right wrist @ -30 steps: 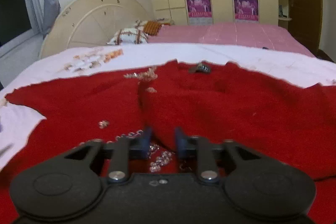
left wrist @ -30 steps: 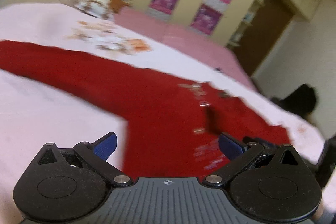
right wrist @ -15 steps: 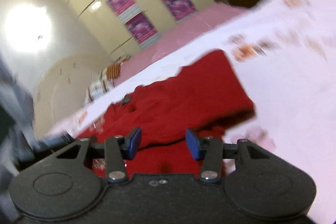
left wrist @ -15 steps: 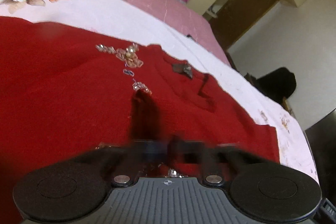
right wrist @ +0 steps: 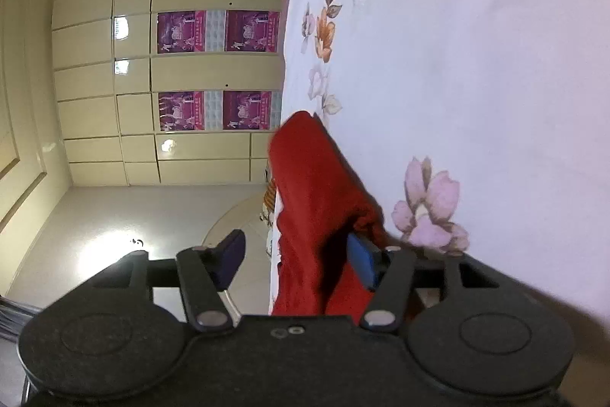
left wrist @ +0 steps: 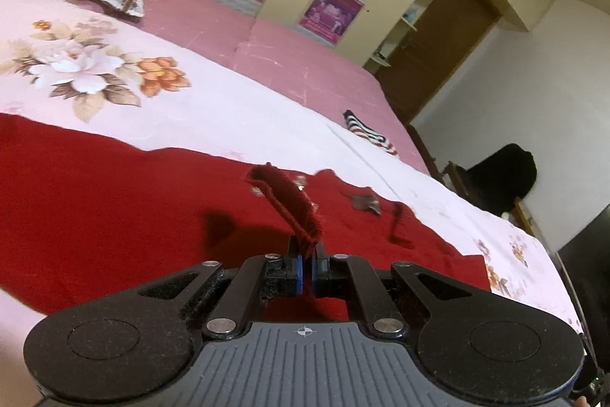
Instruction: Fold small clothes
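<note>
Red knit fabric covers the near part of the bed in the left wrist view: a red sweater (left wrist: 114, 208) lies spread flat on a pale pink floral bedsheet (left wrist: 213, 109), its surface fuzzy, with a few small shiny beads and a dark tag showing near the neckline at about one o'clock from the gripper. The left gripper (left wrist: 306, 264) is clamped on a narrow ribbed edge of the sweater, which rises from the jaws as a raised strip toward twelve o'clock and casts a dark shadow on the cloth at its ten o'clock side.

In the right wrist view the scene is rolled on its side. The right gripper (right wrist: 297, 256) has just been opening its jaws, which stand apart with a bunched fold of the sweater (right wrist: 312, 201) between them; the cloth lies against the blue pad at three o'clock, while the other pad at nine o'clock is clear of it.
</note>
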Available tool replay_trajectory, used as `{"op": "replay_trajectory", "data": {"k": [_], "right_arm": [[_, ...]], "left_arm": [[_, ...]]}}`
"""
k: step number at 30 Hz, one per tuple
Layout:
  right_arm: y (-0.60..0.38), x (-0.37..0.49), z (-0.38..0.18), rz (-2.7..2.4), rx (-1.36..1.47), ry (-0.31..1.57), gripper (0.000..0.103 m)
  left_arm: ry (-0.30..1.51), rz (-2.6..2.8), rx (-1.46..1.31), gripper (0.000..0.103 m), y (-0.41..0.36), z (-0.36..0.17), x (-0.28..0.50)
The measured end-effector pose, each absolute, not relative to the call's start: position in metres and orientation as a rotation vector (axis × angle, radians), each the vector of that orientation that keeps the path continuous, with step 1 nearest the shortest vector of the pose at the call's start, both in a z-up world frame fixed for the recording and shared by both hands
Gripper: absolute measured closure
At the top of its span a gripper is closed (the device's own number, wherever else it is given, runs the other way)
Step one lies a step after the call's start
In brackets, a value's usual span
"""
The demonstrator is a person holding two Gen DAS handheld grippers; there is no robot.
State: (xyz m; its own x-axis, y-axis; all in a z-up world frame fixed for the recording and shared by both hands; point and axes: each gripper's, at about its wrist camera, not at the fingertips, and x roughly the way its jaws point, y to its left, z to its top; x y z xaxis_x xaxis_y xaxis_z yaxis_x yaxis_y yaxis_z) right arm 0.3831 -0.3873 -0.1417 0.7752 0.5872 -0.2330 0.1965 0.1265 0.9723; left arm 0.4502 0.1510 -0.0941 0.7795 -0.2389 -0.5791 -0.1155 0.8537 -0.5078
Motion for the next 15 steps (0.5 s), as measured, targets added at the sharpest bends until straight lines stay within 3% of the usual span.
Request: {"op": "replay_trajectory", "data": {"k": [5,8,9,12,15], "right_arm": [[-0.380,0.394,-0.139,0.298,1.430,0.718,0.044],[-0.376,0.403,-0.137,0.266,1.416,0.748,0.050],[-0.375,0.404,-0.138,0.255,1.404,0.757,0.056],[-0.371,0.407,-0.137,0.184,1.290,0.796,0.098],[-0.374,0.404,-0.142,0.155,1.260,0.787,0.099]], "left_arm": [[0.696,-0.065,-0.563,0.099,0.151,-0.103,0.446],[0.710,-0.056,-0.578,0.099,0.153,-0.111,0.443],[0.718,-0.054,-0.575,0.099,0.154,-0.114,0.442],[0.727,-0.044,-0.585,0.099,0.153,-0.118,0.442],[0.712,-0.049,-0.577,0.099,0.151,-0.114,0.438]]}}
